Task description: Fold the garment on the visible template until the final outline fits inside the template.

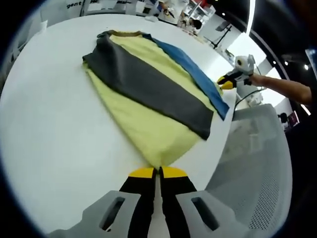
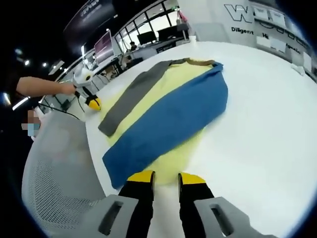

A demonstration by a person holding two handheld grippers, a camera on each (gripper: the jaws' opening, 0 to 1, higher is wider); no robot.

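The yellow shirt with grey and blue folded-in sleeves (image 1: 148, 94) lay on the round white table (image 1: 54, 134). The left gripper (image 1: 157, 172) pinched its hem, jaws closed; the right gripper (image 2: 166, 177) stood slightly open, empty. Uneven lifting risked unfolding the sleeves.

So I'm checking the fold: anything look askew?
The shirt lies slanted near the table edge by the chair; its grey sleeve and blue sleeve are folded in unevenly. No template outline shows.
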